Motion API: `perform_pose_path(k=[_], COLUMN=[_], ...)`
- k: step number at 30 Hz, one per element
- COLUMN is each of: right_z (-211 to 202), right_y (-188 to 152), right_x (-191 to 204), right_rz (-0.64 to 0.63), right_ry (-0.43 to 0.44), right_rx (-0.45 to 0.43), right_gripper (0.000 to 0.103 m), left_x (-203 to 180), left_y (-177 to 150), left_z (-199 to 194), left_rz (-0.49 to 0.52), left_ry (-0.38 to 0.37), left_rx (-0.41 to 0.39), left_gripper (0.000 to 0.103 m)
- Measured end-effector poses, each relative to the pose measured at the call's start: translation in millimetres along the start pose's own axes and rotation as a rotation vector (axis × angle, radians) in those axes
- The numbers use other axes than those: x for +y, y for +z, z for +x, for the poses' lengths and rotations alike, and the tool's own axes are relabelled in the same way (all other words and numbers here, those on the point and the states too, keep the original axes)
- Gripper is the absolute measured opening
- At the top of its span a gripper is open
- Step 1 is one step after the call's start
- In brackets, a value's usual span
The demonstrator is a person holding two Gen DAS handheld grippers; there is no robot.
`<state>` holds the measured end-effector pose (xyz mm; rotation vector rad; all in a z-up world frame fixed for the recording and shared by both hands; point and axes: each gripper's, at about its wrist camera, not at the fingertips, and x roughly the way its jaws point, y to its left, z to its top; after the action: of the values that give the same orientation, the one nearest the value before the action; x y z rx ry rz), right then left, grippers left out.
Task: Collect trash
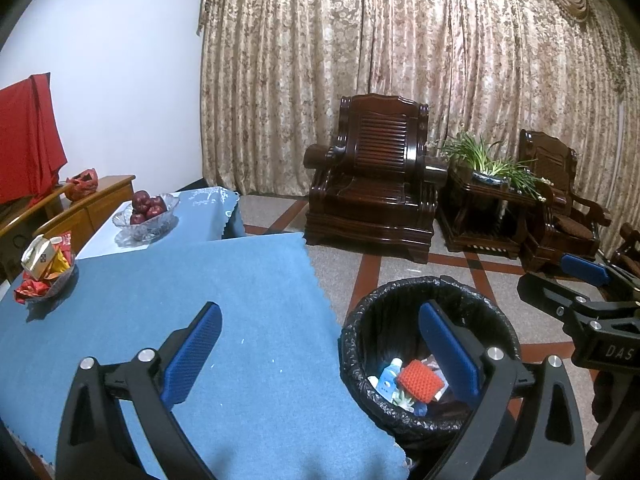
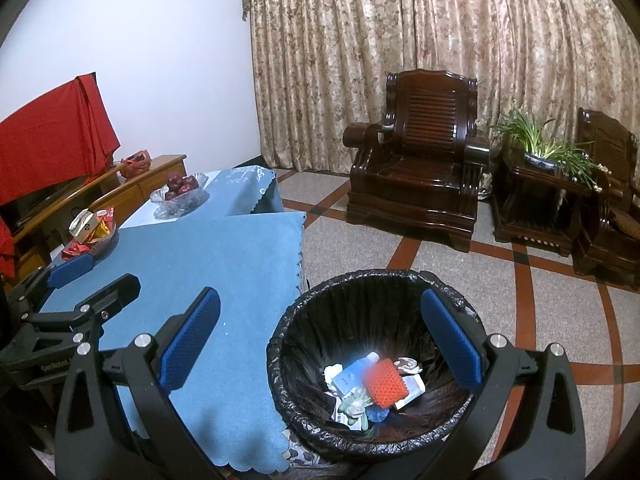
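A black-lined trash bin (image 1: 362,332) (image 2: 400,280) stands on the floor by the table's right edge. In it lie an orange-red textured piece (image 1: 419,380) (image 2: 387,382), a small white-and-blue bottle (image 1: 388,378), a blue-white packet (image 2: 350,380) and other scraps. My left gripper (image 1: 324,352) is open and empty over the table edge and bin. My right gripper (image 2: 320,340) is open and empty above the bin; it also shows in the left wrist view (image 1: 576,280). The left gripper also shows in the right wrist view (image 2: 92,276).
The blue-clothed table (image 1: 200,288) (image 2: 224,256) bears a dish of wrappers and a small carton (image 1: 46,268) (image 2: 90,230) and a glass bowl of red apples (image 1: 146,212) (image 2: 180,192). Dark wooden armchairs (image 1: 372,176) (image 2: 420,160) and a plant table (image 1: 492,184) stand beyond.
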<state>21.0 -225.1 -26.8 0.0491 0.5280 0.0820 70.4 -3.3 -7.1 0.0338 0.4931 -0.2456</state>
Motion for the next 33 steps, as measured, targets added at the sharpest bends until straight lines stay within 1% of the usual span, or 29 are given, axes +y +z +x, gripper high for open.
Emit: perform_pose_path(k=[10, 26, 33], right_z=[2.1, 2.0, 1.9], right_y=[-5.4, -3.7, -3.0], right_x=[0.5, 1.4, 0.9], right_rz=[0.001, 0.001, 0.0], right_ry=[0.0, -0.001, -0.001], right_rx=[0.003, 0.005, 0.005], right_gripper=[0.098, 0.098, 0.098], left_x=[0.3, 0.8, 3.0], left_y=[-2.6, -0.1, -4.0], left_z=[0.5, 0.5, 0.4], left_rz=[-0.001, 0.0, 0.0], left_ry=[0.002, 0.001, 0.0], left_rx=[0.002, 0.005, 0.008], left_gripper=[0.097, 0.097, 0.097])
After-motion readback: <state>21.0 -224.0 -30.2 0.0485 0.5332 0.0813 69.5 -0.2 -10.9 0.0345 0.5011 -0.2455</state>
